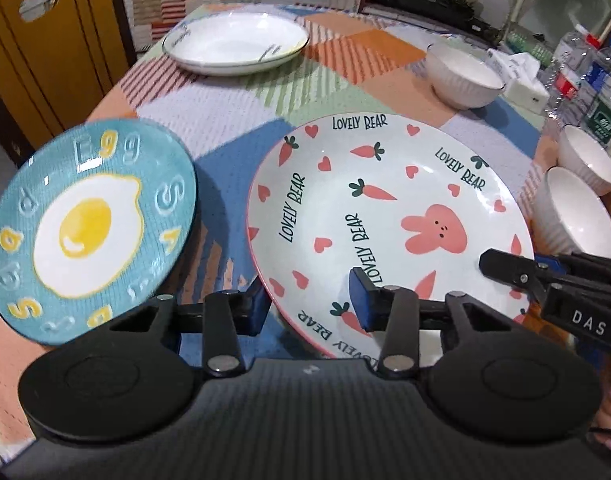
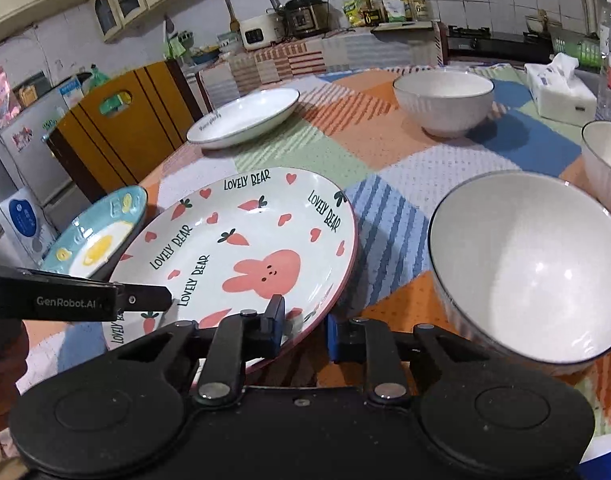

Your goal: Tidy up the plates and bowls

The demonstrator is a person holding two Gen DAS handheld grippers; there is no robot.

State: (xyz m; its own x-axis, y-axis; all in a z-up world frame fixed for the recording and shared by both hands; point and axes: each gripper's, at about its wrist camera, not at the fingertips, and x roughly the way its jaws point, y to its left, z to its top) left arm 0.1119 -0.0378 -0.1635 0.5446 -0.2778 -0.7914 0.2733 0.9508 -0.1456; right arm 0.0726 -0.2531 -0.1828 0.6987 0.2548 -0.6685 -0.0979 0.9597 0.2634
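Observation:
A white "Lovely Bear" plate point(image 1: 389, 216) with a pink rabbit lies tilted on the patchwork table; it also shows in the right wrist view point(image 2: 245, 256). My left gripper point(image 1: 311, 304) straddles its near-left rim, jaws apart. My right gripper point(image 2: 305, 330) straddles its near-right rim, jaws a little apart. A blue egg plate point(image 1: 89, 224) sits to the left, also in the right wrist view point(image 2: 97, 236). A plain white plate point(image 1: 235, 42) lies at the far left. White bowls point(image 1: 463, 76) point(image 2: 533, 264) stand on the right.
Two more white bowls point(image 1: 577, 216) stand at the right edge. A tissue box point(image 2: 561, 88) and water bottles point(image 1: 585, 80) stand at the far right. A wooden chair back point(image 1: 45, 52) is beyond the table's left edge.

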